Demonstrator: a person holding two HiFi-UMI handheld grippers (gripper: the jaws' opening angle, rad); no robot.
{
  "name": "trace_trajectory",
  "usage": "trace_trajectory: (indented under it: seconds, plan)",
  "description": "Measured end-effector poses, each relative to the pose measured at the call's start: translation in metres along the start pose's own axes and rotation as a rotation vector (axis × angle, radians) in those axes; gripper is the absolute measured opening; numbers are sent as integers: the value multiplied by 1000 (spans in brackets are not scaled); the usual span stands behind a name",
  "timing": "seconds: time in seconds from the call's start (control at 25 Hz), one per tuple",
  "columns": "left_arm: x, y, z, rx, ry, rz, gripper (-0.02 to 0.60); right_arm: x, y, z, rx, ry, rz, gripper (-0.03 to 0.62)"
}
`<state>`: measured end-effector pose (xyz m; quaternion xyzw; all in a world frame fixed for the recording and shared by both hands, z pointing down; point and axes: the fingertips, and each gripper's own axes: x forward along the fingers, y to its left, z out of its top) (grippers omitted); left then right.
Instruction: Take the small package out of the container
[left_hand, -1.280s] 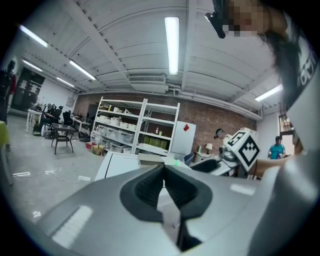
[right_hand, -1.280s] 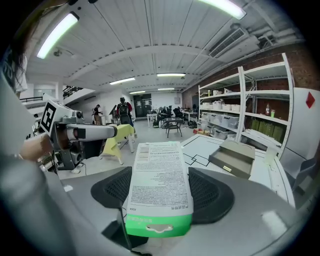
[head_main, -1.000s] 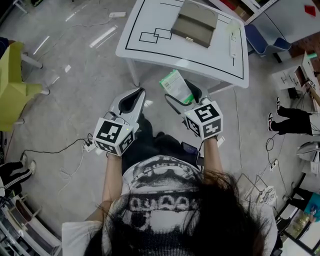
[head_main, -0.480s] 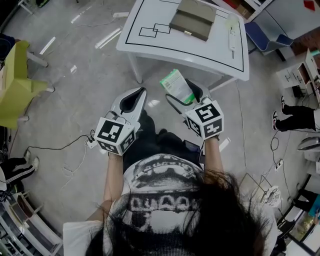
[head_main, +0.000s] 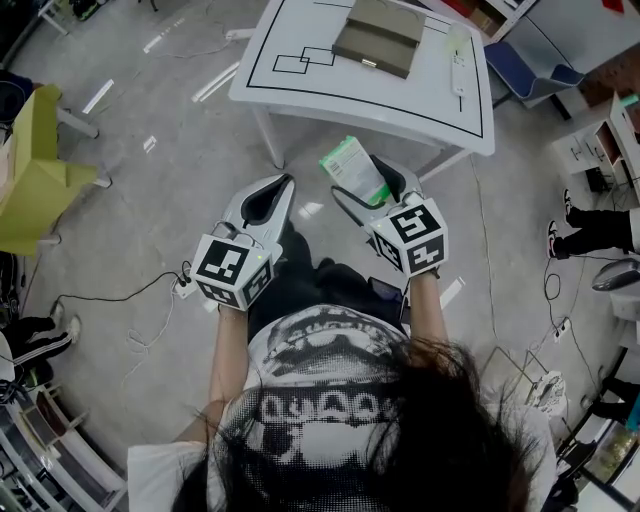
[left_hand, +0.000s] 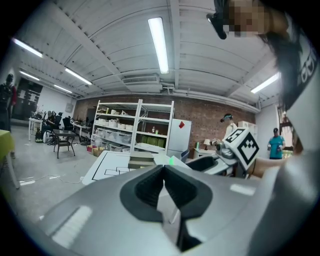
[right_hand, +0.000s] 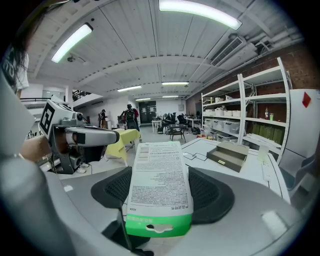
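The right gripper (head_main: 368, 195) (right_hand: 162, 192) is clamped on the small package (head_main: 350, 170) (right_hand: 159, 185), white with a green edge, which sticks out ahead of its jaws. To its left, the left gripper (head_main: 262, 200) (left_hand: 164, 187) has its jaws pressed together, empty. The container (head_main: 378, 35) sits on the table (head_main: 300, 90), well ahead of both grippers and clear of the package.

white rectangular table with black lines (head_main: 300, 95): ahead of the person | flat grey-brown box container (head_main: 378, 36): on the table's far side | slim white device (head_main: 460, 62): on the table, right of the container | green-and-white small package (head_main: 352, 171): between the right gripper (head_main: 372, 186) jaws, off the table, before its near edge | left gripper (head_main: 271, 190): left of the right gripper, apart
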<state>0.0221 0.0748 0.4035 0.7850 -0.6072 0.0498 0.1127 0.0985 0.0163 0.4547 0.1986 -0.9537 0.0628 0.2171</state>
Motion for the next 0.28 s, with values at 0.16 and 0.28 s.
trace_trajectory:
  seconds: [0.16, 0.28]
  plan:
    - [1, -11, 0, 4, -1, -3, 0, -10, -2, -3, 0, -2, -2, 367]
    - [2, -21, 1, 8, 1, -9, 0, -18, -5, -5, 3, -4, -6, 367]
